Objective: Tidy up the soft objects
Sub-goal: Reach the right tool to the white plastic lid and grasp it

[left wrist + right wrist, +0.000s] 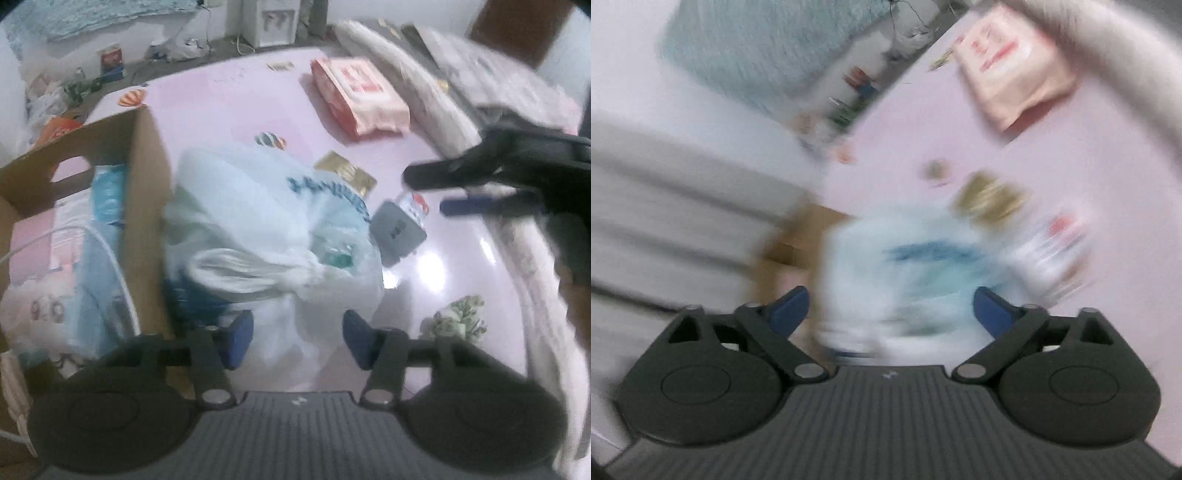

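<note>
Your left gripper (297,341) points down at the knotted white plastic bag (269,236), its blue pads standing apart on either side of the bag's lower folds with no clear squeeze; the bag sits on the pink table (229,96), just beside the open cardboard box (144,206) that holds soft packets; your right gripper (890,308) is spread wide and empty, its view smeared; a pink packet (360,96) lies well apart.
</note>
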`<state>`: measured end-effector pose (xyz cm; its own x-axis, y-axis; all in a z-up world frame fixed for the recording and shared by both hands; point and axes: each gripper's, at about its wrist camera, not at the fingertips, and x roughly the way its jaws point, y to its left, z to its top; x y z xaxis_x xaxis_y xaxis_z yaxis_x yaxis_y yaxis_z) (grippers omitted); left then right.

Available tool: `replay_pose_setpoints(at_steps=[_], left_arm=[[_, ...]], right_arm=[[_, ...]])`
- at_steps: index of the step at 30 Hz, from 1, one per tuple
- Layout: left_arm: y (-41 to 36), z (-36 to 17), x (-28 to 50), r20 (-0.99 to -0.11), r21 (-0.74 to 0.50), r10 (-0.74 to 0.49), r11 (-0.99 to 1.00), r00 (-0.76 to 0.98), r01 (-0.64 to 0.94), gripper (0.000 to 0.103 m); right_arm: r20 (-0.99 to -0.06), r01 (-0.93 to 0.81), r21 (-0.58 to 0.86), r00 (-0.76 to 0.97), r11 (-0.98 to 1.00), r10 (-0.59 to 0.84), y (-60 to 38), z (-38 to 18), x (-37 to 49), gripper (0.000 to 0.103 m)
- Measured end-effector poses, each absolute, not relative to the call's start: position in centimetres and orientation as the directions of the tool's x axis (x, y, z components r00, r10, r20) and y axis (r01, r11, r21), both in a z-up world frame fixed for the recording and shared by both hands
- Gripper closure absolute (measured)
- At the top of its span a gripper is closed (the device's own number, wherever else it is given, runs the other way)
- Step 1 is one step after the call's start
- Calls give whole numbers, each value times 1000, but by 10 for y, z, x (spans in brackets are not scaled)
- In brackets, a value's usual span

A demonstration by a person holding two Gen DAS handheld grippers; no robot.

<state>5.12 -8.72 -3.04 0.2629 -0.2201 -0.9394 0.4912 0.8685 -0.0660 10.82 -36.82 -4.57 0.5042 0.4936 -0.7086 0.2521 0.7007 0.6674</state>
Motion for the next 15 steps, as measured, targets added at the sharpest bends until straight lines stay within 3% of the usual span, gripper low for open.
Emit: replay_pose_setpoints(at_steps=[2,5,10,12,15], left_arm=[[-100,-40,48,-948,-56,-200,870,247,489,57],[-110,-50,44,-957,-63,-187,882,223,468,57],[-119,-61,44,-970,-38,-140,895,200,444,59],[-122,-61,43,-971,-40,-137,901,195,432,59],[-129,-58,45,-970,-54,-148,904,191,424,59]], right_arm=[[-813,183,506,427,843,395,-369,-52,120,33],[-864,64,383,378,922,333,-355,-71,131,51],[-889,-91,321,316,943,333,-352,-80,140,66],[-894,-125,281,326,951,307,-352,-80,144,82],[-888,-80,320,323,944,328,-368,-84,153,84]])
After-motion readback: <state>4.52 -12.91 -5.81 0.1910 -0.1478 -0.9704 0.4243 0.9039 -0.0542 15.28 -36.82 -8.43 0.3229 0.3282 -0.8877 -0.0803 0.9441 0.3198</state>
